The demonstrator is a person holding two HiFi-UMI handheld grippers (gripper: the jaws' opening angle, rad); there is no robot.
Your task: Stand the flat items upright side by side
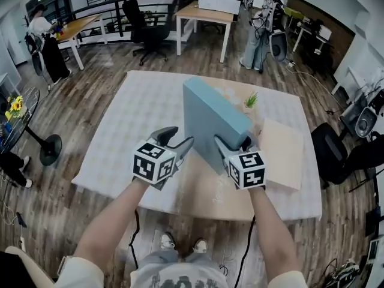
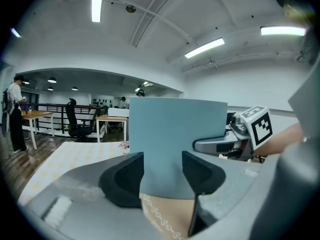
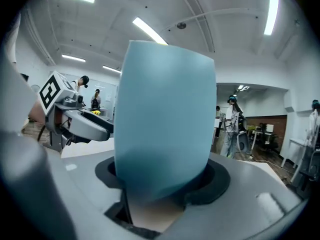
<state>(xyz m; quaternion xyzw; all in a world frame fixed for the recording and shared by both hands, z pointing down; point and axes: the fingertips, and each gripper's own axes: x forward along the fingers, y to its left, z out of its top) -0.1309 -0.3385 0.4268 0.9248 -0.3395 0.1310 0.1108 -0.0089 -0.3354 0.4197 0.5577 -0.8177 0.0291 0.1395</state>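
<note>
The thick pale-blue rectangular slab (image 1: 210, 122) stands on its long edge on the white-covered table (image 1: 132, 113). The right gripper (image 1: 235, 144) clamps its near end, jaws spread round its thickness, keeping it vertical. The left gripper (image 1: 178, 141) hovers agape and empty just beside its face, likely guarding against a topple. A flat tan board (image 1: 282, 152) lies waiting alongside.

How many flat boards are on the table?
3: a blue board standing upright in the right claw, a pale board lying flat to its right, and a brown board lying beneath it. Others may hide behind.
</note>
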